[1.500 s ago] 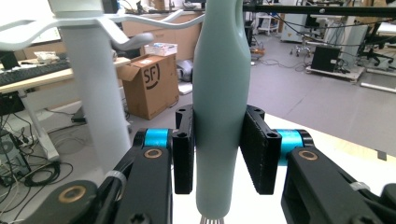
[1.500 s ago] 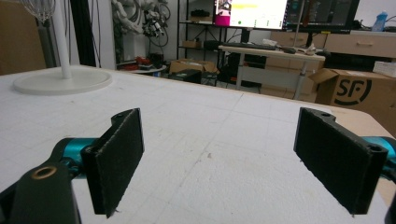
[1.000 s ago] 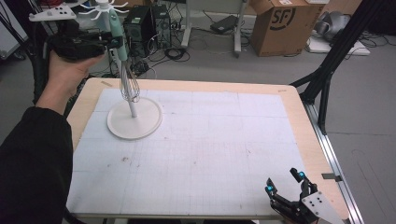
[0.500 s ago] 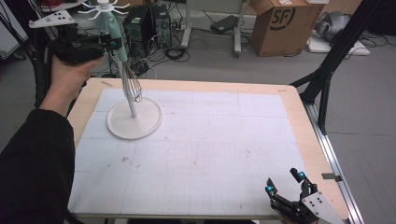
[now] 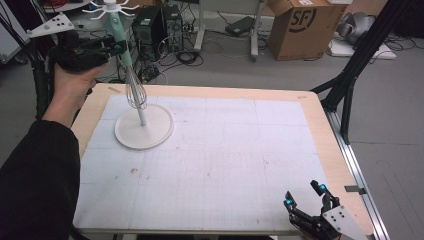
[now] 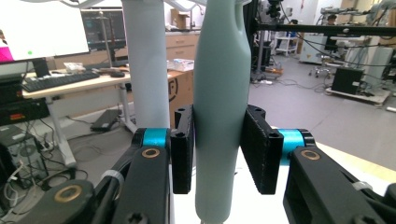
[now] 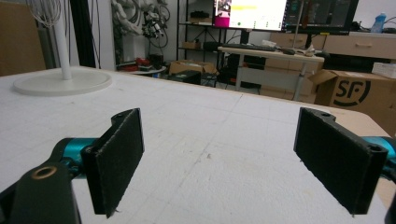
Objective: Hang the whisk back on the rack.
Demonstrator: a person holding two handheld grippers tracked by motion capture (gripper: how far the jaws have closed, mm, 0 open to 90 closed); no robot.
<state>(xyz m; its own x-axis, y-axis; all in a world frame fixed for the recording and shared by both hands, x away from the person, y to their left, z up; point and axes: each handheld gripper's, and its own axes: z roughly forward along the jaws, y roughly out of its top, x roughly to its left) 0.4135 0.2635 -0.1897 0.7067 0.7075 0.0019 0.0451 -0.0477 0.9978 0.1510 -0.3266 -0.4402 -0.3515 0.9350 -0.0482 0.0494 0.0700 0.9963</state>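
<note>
A whisk with a pale green handle (image 5: 121,42) and a wire head (image 5: 135,92) hangs tilted beside the pole of a white stand (image 5: 144,131), its top up by the stand's hooks (image 5: 107,7). My left gripper (image 5: 116,46) reaches in from the left at handle height. In the left gripper view both black pads (image 6: 183,154) sit against the whisk handle (image 6: 219,116); the jaws have just eased open a little with the handle still between them. My right gripper (image 5: 305,195) rests at the table's near right corner, open, with nothing between its pads (image 7: 119,154).
The white mat (image 5: 225,150) covers the wooden table (image 5: 320,125). A metal rail (image 5: 352,165) runs along the right edge. On the floor beyond stand a cardboard box (image 5: 300,27), computer towers (image 5: 150,25) and cables.
The left hand has drifted slightly left and down while staying on the whisk handle. The right gripper has not moved.
</note>
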